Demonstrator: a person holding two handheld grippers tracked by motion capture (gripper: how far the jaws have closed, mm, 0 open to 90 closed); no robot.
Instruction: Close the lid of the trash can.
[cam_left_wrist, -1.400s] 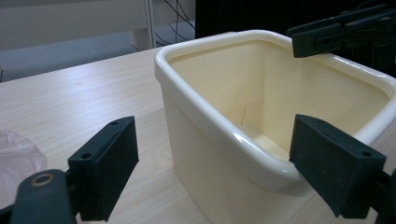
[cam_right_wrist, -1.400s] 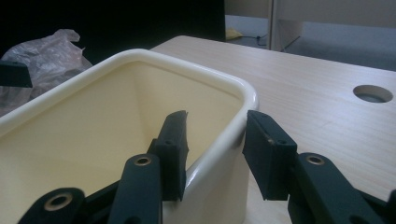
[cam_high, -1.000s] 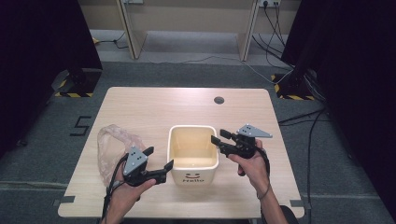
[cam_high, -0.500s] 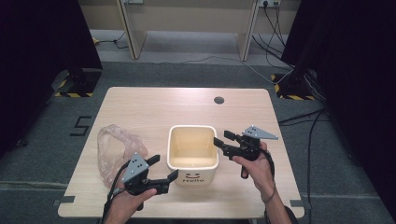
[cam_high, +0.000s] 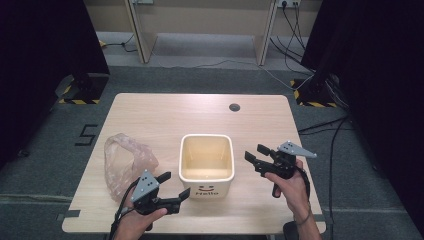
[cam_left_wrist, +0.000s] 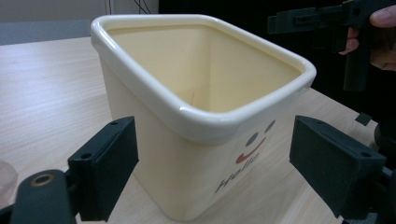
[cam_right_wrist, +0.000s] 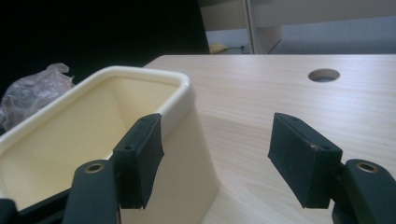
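A cream square bin (cam_high: 206, 165) with a smiley and "Hello" on its front stands mid-table, empty inside. My left gripper (cam_high: 175, 185) hovers at its front left corner, jaws open; in the left gripper view the bin (cam_left_wrist: 201, 116) stands between and beyond the open left gripper (cam_left_wrist: 215, 170), untouched by the pads. My right gripper (cam_high: 254, 152) sits a little off the bin's right wall. Its jaws have just been opening and nothing is between them. In the right gripper view the right gripper (cam_right_wrist: 219, 158) frames bare table, with the bin (cam_right_wrist: 93, 130) to its left.
A crumpled clear plastic bag (cam_high: 127, 162) lies on the table left of the bin, also in the right gripper view as the bag (cam_right_wrist: 32, 91). A round cable hole (cam_high: 234, 107) is near the table's far edge. The wooden table (cam_high: 160, 120) has floor beyond its edges.
The right gripper has drawn away from the bin's right rim toward the right, and its jaws have spread wider. The left gripper has barely shifted.
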